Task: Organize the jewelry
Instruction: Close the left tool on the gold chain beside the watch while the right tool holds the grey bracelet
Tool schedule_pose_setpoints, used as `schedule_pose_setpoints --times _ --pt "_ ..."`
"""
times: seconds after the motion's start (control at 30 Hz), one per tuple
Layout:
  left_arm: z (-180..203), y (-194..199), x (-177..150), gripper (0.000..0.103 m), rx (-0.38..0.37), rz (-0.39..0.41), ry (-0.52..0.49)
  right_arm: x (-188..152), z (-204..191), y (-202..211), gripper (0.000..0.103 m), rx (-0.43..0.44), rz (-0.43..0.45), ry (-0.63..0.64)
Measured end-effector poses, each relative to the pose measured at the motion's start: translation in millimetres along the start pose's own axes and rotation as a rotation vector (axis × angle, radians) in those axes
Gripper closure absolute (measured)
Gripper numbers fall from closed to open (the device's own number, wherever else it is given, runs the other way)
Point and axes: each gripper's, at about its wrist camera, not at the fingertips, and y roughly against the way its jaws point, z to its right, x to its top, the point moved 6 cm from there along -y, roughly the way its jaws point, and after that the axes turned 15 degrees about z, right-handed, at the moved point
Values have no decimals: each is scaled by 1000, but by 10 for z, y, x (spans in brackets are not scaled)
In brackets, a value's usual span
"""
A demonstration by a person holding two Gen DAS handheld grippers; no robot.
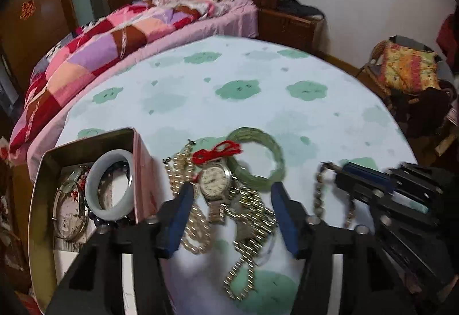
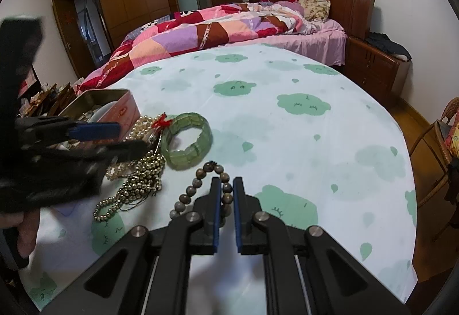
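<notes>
The left gripper (image 1: 229, 194) hangs with fingers spread wide, empty, above a tangled gold-bead chain pile (image 1: 246, 217) and a round silver wristwatch (image 1: 213, 180) on the cloud-print tabletop (image 1: 258, 103). The right gripper (image 2: 226, 186) pinches a brown wooden-bead bracelet (image 2: 198, 186). A chunky green stone bracelet (image 2: 186, 143) lies centre; a rectangular tin (image 1: 86, 143), lower left, holds a pale jade bangle (image 1: 110, 186). A quilted bed (image 2: 215, 28) stands behind.

The left gripper (image 1: 229, 200) is being held tilted downward with its blue-padded jaws standing wide apart, nothing being pressed between them. The right gripper (image 2: 226, 186) is being held tilted downward too, its jaws drawn nearly together. Fingers (image 2: 27, 232) are being wrapped around the left gripper's handle.
</notes>
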Motion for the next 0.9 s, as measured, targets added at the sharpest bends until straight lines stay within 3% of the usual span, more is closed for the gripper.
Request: schedule_pose_setpoints --times 0.23,0.3,0.43,0.47,0.9 --pt "111 -26 -177 48 -32 -37 9 -17 -37 32 92 -8 8 12" --pt "149 -56 -213 66 -48 -53 5 -15 -47 34 92 -11 10 21" --pt "186 -93 -262 85 -56 -67 -13 -11 -49 41 92 -10 13 13" --pt "169 -68 -244 98 -60 -58 -4 -9 -45 44 92 -10 15 12" --pt "58 552 225 100 -135 110 50 98 8 161 92 -16 69 1"
